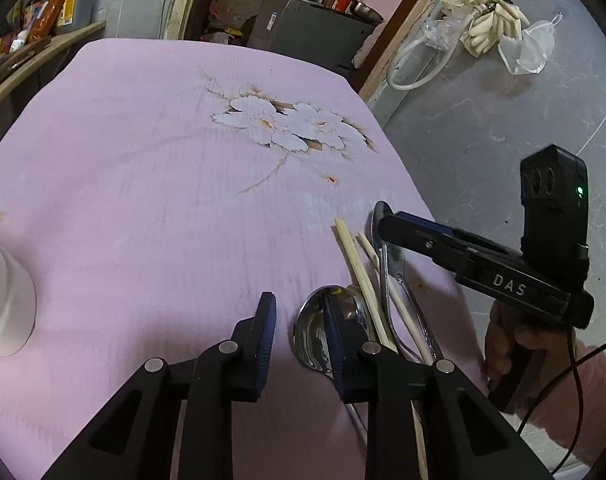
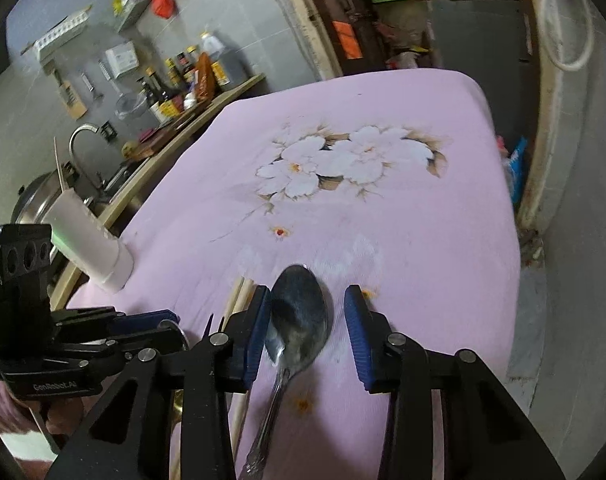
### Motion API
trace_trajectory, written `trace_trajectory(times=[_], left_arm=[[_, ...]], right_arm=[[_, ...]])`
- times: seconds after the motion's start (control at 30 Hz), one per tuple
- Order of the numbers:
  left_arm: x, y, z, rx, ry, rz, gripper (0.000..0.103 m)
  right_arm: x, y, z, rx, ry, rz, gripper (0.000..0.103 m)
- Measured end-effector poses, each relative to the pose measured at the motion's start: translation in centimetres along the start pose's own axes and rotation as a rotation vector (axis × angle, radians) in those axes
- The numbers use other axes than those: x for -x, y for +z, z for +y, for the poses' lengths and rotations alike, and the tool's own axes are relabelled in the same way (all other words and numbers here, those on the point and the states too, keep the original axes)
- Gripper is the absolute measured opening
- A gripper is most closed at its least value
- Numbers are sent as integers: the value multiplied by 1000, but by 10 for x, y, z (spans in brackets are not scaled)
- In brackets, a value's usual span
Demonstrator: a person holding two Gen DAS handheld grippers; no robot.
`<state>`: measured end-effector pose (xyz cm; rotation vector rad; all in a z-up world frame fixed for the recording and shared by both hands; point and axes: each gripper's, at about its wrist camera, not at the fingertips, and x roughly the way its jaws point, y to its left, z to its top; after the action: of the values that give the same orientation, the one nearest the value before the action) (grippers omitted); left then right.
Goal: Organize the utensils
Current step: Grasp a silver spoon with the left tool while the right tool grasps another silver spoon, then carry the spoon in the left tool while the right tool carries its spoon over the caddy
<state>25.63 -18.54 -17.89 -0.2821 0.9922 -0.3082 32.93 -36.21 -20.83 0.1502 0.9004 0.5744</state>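
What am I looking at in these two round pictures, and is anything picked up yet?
Each picture comes from a fisheye camera mounted on a hand-held gripper, looking out along its two fingers. There is no robot arm; a person holds one gripper in each hand. The left wrist view shows the left gripper over a large ladle, wooden chopsticks and the right gripper beside it. The right wrist view shows the right gripper with a metal spoon lying between its blue pads. Everything rests on a pink flowered cloth; a white holder stands at its edge. Both grippers are open; nothing is lifted.
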Motion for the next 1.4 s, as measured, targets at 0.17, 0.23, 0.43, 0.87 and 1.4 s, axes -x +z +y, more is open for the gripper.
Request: trace_trajectory(times=[0.17,0.23,0.43,0.87,1.4], left_arm=[[1,0,-1,-4,5,4,23],[1,1,-1,-8,11,7,15],[3,1,-2,-16,2,23,6],[55,3,-5,-68,96,-89,4],[207,46,17,-63,207,-395,4]], right_arm=[[-6,7,-1,41,18,26,20],[-5,8,-2,55,27,38,18],[-3,12,-3,61,35,89,7],[56,-5,18,-46,-49,-26,2],[175,32,152,-46,-263,-492,1]])
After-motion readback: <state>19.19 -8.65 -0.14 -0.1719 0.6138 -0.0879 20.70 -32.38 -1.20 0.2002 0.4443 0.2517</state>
